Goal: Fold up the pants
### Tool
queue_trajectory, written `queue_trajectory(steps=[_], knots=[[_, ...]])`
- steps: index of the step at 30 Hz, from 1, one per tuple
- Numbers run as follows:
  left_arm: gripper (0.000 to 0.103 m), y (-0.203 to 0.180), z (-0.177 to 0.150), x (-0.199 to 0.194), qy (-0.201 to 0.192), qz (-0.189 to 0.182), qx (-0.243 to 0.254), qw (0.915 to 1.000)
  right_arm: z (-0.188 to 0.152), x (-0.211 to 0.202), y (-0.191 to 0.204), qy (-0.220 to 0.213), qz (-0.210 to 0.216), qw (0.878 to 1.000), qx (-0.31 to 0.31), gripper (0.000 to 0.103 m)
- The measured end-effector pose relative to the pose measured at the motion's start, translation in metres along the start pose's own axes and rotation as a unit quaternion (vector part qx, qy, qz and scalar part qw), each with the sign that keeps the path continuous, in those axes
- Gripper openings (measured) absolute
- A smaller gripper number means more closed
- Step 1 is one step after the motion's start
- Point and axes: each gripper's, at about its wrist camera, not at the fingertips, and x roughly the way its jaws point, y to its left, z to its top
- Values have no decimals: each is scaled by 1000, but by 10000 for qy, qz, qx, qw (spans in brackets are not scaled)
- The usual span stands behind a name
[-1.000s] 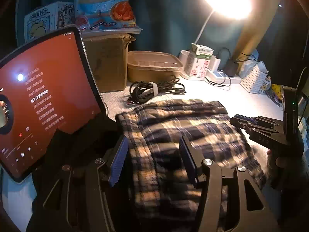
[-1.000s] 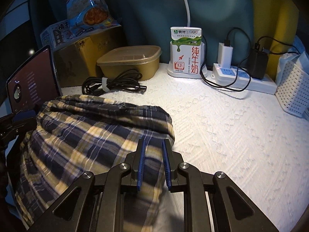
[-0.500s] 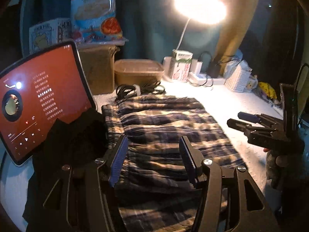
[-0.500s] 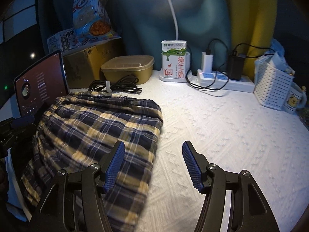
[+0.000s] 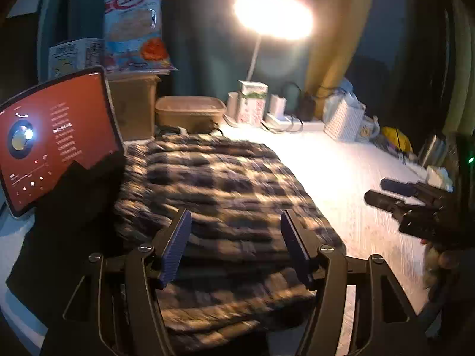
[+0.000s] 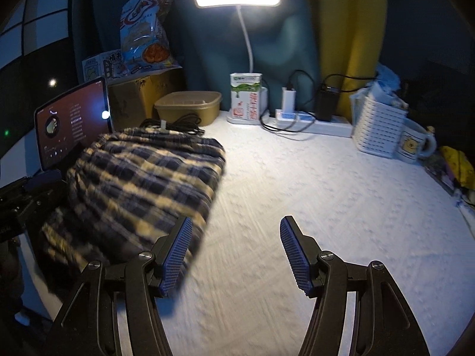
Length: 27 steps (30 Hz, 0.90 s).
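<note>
While we've got both grippers tilted down over the worktop [image 6: 311,195], the left gripper [image 5: 236,244] hangs above the pants [image 5: 219,195] with its jaws still widening and no cloth between them. Our right gripper [image 6: 236,250] sits over bare white cover just beside the pants' edge, jaws apart, gripping nothing. From the left camera we see the right gripper off to the side; the right camera shows the mug [image 6: 414,145] and power strip [image 6: 317,123] clearly. The pants are plaid, navy and cream, folded into a thick bundle by the tablet [image 6: 74,121].
</note>
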Motion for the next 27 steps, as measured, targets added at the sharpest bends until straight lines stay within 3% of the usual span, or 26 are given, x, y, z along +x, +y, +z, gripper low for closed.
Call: queue_trajectory(steps=[5, 7, 9, 14, 18, 23, 27], knots=[[64, -24, -6, -6, -108, -62, 74, 9999, -16, -28, -19, -116, -182, 9998, 57, 64], [68, -35, -7, -12, -206, -80, 94, 9997, -23, -41, -27, -180, -235, 9995, 97, 64], [80, -46, -7, -19, -306, -112, 127, 9994, -26, -53, -33, -246, -278, 9992, 136, 64], [82, -76, -2, -41, -612, -270, 342, 9972, -34, -90, -49, -524, -451, 9973, 251, 65], [85, -95, 7, -57, -912, -332, 477, 9941, -35, -122, -59, -804, -652, 9941, 328, 74], [89, -110, 16, -77, -1199, -322, 607, 9904, -32, -158, -65, -1181, -910, 9881, 378, 78], [91, -115, 18, -92, -1453, -358, 636, 9867, -31, -184, -65, -1470, -1004, 9832, 402, 89]])
